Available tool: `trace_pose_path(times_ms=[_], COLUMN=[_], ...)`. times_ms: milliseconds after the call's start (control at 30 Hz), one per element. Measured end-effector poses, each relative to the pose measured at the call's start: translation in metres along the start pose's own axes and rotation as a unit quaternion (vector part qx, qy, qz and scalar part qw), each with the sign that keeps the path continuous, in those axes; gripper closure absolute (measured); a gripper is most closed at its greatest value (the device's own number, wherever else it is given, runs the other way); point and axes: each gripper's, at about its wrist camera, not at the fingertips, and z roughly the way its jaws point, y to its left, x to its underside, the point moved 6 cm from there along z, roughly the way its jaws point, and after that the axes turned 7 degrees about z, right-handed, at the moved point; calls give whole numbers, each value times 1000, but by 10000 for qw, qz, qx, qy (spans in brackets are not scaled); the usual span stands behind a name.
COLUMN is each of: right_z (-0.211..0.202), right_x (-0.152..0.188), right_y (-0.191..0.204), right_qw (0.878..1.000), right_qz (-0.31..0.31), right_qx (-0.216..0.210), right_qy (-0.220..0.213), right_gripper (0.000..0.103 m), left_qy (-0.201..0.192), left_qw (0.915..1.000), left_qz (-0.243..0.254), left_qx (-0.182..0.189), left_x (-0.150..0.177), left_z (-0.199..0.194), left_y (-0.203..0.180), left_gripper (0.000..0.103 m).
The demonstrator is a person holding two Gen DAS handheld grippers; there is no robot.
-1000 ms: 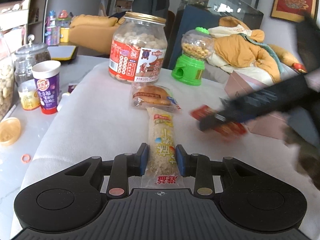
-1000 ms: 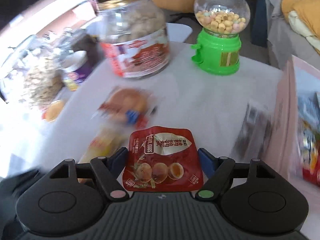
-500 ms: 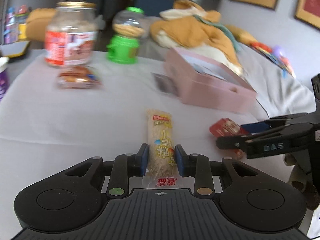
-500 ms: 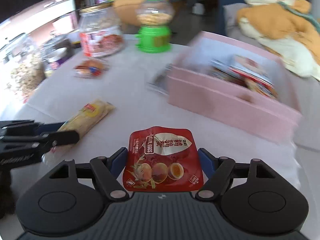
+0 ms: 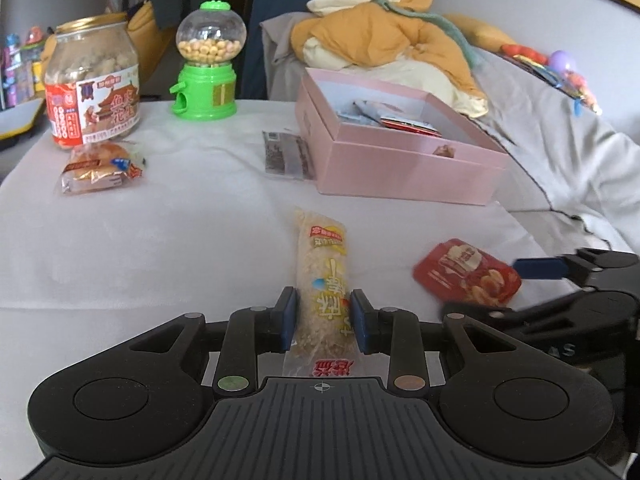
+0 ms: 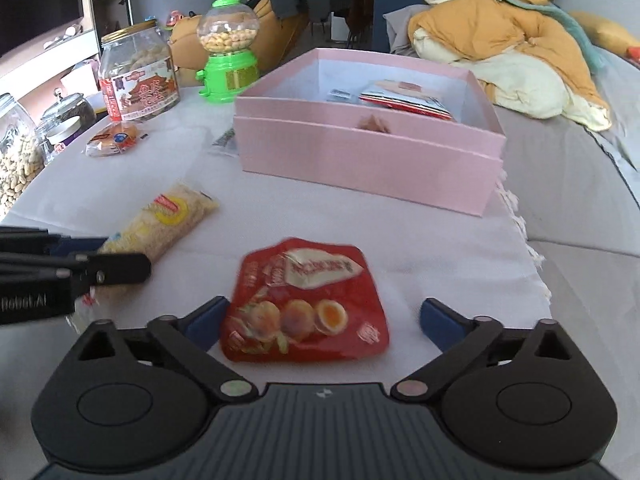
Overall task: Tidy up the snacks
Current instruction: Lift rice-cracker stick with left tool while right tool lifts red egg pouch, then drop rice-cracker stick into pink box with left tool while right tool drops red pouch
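My left gripper (image 5: 323, 318) is shut on a long yellow rice-cracker pack (image 5: 323, 276), which also shows in the right wrist view (image 6: 160, 224). My right gripper (image 6: 322, 322) is open; a red egg-snack pouch (image 6: 306, 300) lies between its spread fingers, blurred, touching only the left one. The pouch also shows in the left wrist view (image 5: 466, 272). A pink box (image 5: 404, 168) with several packs inside stands ahead on the white cloth; it also shows in the right wrist view (image 6: 360, 152).
A wrapped bun (image 5: 98, 166), a big peanut jar (image 5: 92, 88), a green candy dispenser (image 5: 208, 64) and a dark flat pack (image 5: 286, 154) sit on the cloth. Glass jars (image 6: 16, 152) stand at the left. A sofa with heaped clothes (image 5: 384, 44) lies behind.
Both grippers swung right, from the jar side toward the pink box. My right gripper opened and let go of the red pouch. The left one still holds the rice-cracker pack.
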Motion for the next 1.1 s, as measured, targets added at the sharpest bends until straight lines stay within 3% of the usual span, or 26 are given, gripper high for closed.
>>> trace_pose_path(times_ms=[133, 367, 767, 900, 967, 1033, 1100], right_z=[-4, -3, 3, 12, 14, 8, 1], right_x=[2, 4, -1, -11, -15, -17, -17], right_y=[-11, -10, -8, 2, 4, 8, 8], right_qw=[10000, 9998, 9998, 9998, 9998, 9996, 9994], right_qz=[-17, 2, 108, -148, -144, -234, -181], right_qx=[85, 135, 121, -107, -98, -164, -237], right_qy=[-2, -167, -73, 35, 67, 58, 156], right_gripper=[0, 0, 0, 0, 3, 24, 25], left_qy=[-189, -252, -281, -286, -288, -287, -284], left_qw=[9997, 9968, 9969, 9973, 9975, 9975, 9973], left_qz=[47, 645, 636, 591, 571, 571, 595], left_qx=[-137, -390, -361, -318, -305, -310, -329], left_x=[0, 2, 4, 4, 4, 4, 4], left_z=[4, 6, 5, 5, 5, 5, 5], left_y=[-4, -15, -14, -13, -12, -12, -12], left_gripper=[69, 68, 68, 68, 68, 68, 68])
